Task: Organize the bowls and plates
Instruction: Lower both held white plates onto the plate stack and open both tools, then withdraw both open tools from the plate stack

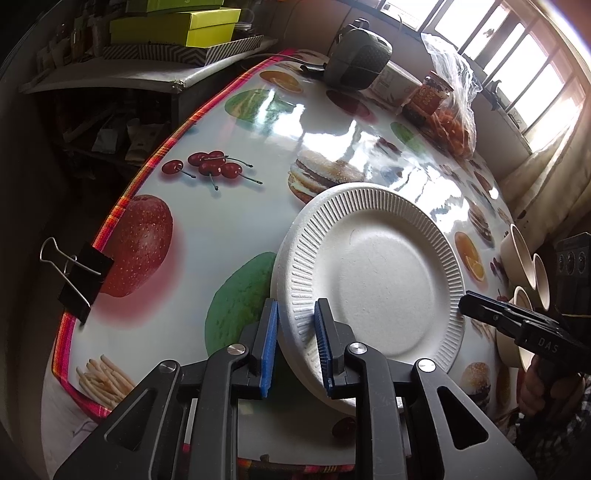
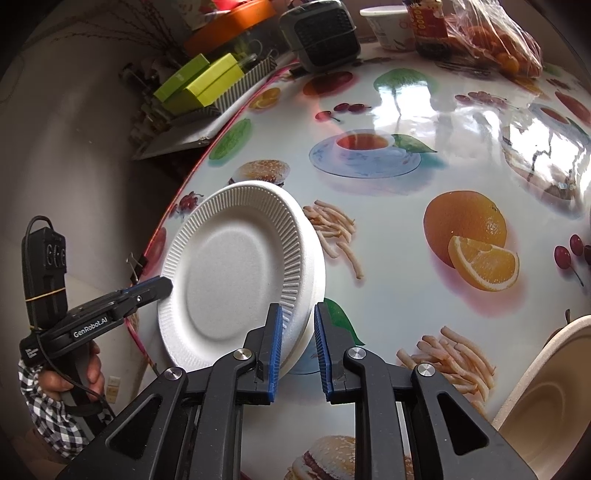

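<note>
A stack of white ribbed paper plates [image 1: 373, 273] is held tilted above the fruit-print table [image 1: 229, 221]. My left gripper [image 1: 295, 332] is shut on the near rim of the stack. My right gripper [image 2: 297, 339] is shut on the opposite rim; the stack also shows in the right wrist view [image 2: 240, 280]. The right gripper's fingers [image 1: 491, 310] show at the plate's right edge in the left wrist view. The left gripper's fingers [image 2: 151, 288] show at the plate's left edge in the right wrist view. Several beige bowls [image 1: 524, 258] stand at the table's right edge.
A binder clip [image 1: 77, 280] grips the table's left edge. A dark speaker [image 1: 358, 59], a jar [image 1: 428, 96] and a bag of oranges [image 1: 454, 122] stand at the far end. A beige bowl [image 2: 554, 406] sits at the lower right. Green boxes [image 1: 177, 26] lie on a side shelf.
</note>
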